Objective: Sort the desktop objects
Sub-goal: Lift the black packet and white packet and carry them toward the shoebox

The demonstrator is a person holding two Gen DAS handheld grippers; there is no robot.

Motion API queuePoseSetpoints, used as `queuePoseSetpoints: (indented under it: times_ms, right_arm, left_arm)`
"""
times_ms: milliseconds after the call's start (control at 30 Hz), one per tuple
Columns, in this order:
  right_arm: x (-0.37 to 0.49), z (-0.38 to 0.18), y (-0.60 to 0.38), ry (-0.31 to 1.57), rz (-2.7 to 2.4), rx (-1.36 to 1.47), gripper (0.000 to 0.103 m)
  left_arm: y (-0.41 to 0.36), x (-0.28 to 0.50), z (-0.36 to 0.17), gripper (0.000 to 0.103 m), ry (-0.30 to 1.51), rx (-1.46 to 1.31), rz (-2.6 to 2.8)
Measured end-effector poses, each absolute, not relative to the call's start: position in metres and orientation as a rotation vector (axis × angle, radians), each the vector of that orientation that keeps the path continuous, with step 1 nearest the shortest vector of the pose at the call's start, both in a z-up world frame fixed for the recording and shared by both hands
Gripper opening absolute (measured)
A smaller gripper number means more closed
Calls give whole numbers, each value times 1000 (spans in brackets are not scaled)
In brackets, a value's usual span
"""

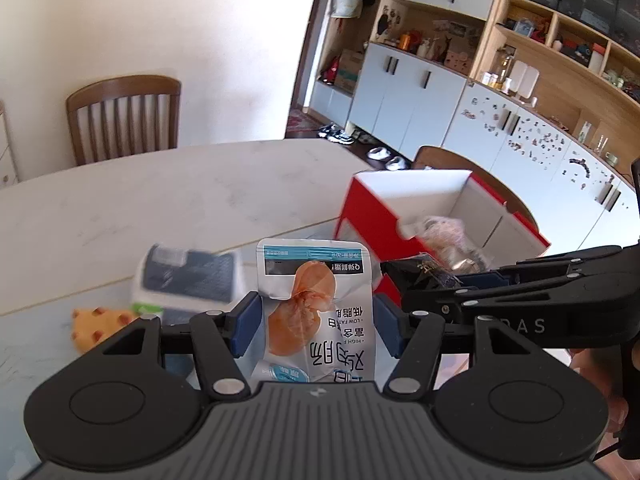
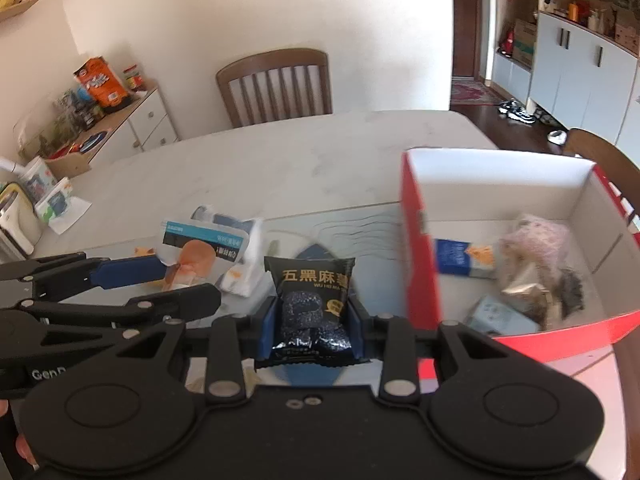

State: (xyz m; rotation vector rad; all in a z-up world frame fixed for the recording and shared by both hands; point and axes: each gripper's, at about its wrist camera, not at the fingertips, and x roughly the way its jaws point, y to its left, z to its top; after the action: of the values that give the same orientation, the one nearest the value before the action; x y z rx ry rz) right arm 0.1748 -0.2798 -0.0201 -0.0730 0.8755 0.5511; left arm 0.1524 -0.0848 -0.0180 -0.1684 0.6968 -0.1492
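Observation:
My left gripper [image 1: 316,320] is shut on a white chicken-breast snack pouch [image 1: 316,300] and holds it above the table; the pouch also shows in the right wrist view [image 2: 200,256]. My right gripper [image 2: 312,320] is shut on a black sesame snack packet [image 2: 310,300], seen in the left wrist view [image 1: 424,274] beside the box. A red box with a white inside [image 1: 372,216] [image 2: 420,260] stands to the right, holding several packets [image 2: 532,264].
A white-and-dark packet [image 1: 188,280] and a yellow spotted item [image 1: 96,324] lie on the marble table [image 1: 160,200]. A blue mat [image 2: 320,252] lies under my right gripper. A wooden chair [image 2: 276,84] stands behind the table. A cluttered side cabinet [image 2: 120,128] stands at the left.

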Motion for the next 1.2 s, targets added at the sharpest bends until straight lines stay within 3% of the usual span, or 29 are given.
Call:
queuePoseSetpoints:
  times_ms: [700,1200]
  right_arm:
    - [227,-12,-400,825,395,-17,35]
    - [261,-26,-449,819,304,-21,35]
  left_arm:
    - [-203,231,10,60,656,-106,-306]
    - [-254,286,-4,60,714,-64,-342]
